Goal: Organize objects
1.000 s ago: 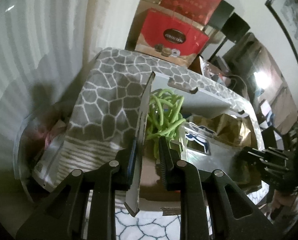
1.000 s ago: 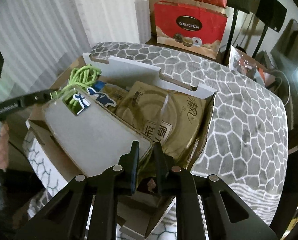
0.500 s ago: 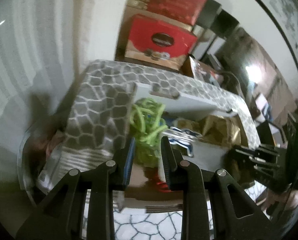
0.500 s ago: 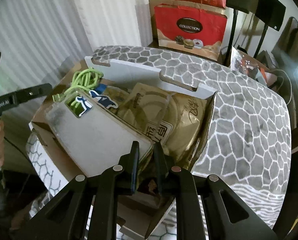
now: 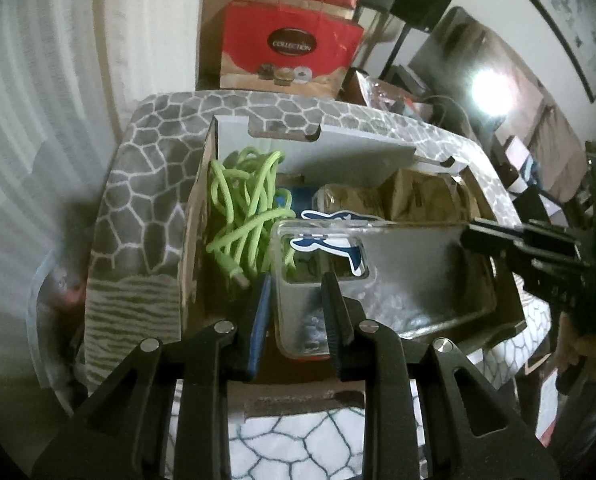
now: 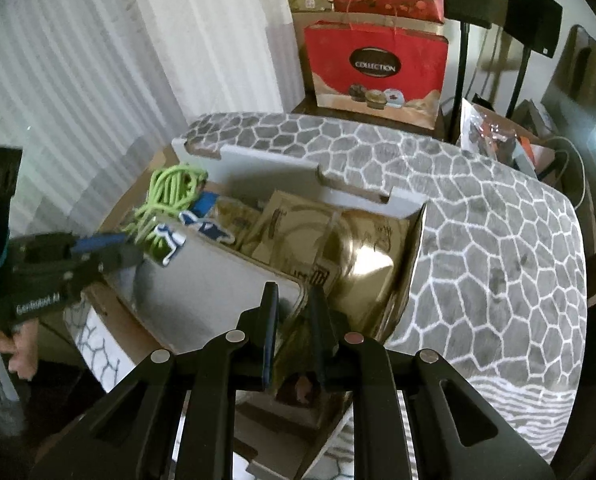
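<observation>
My left tongs straddle the near left end of the clear phone case, jaws a little apart either side of its camera cut-out; whether the pads press it I cannot tell. Just left of them the green cable lies coiled in the cardboard box (a shark sticker shows on the case). The case lies flat atop the box's contents on the patterned tabletop. My right tongs are nearly closed, pinching the case's right corner, with the gold packet right behind them.
</observation>
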